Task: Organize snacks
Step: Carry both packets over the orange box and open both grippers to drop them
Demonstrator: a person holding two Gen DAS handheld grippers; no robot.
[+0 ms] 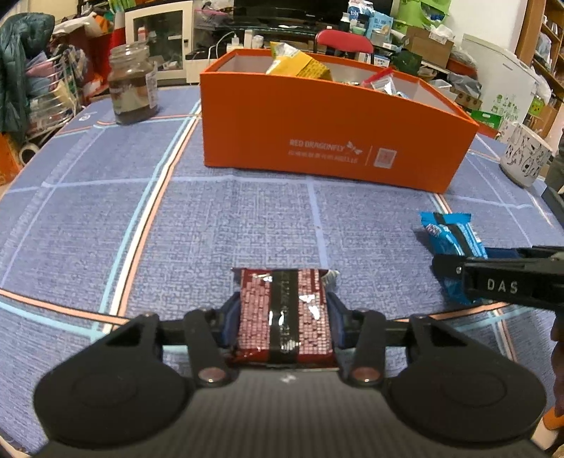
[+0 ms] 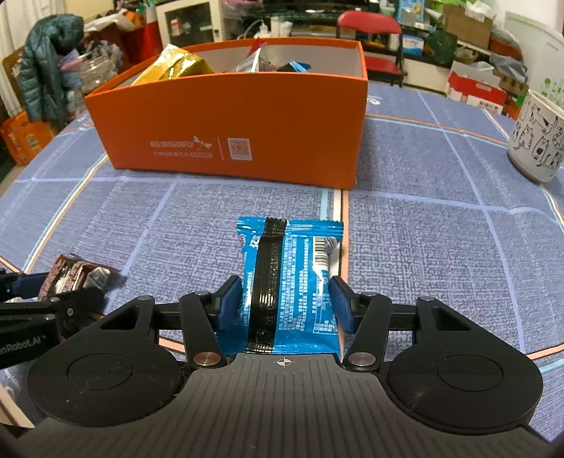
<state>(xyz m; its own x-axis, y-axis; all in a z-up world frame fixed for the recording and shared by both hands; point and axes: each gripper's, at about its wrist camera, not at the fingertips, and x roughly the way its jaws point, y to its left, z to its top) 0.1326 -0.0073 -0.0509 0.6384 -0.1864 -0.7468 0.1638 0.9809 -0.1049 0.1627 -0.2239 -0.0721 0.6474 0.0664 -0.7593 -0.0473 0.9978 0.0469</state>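
My left gripper [image 1: 283, 317] is shut on a dark red snack packet [image 1: 284, 313] with a black seam, low over the blue tablecloth. My right gripper [image 2: 286, 303] has its blue pads against both sides of a blue snack packet [image 2: 292, 274] and is shut on it. The blue packet also shows in the left wrist view [image 1: 453, 236] with the right gripper's finger [image 1: 500, 282] across it. The red packet shows at the left of the right wrist view [image 2: 74, 276]. An orange box [image 1: 328, 141] [image 2: 232, 134] with several snacks inside stands beyond both grippers.
A glass jar [image 1: 132, 88] with brown contents stands at the back left of the table. A white mug with cat drawings [image 1: 525, 155] [image 2: 537, 141] stands at the right. A yellow packet [image 2: 172, 67] sticks out of the box. Clutter and a red chair [image 2: 370, 24] lie beyond the table.
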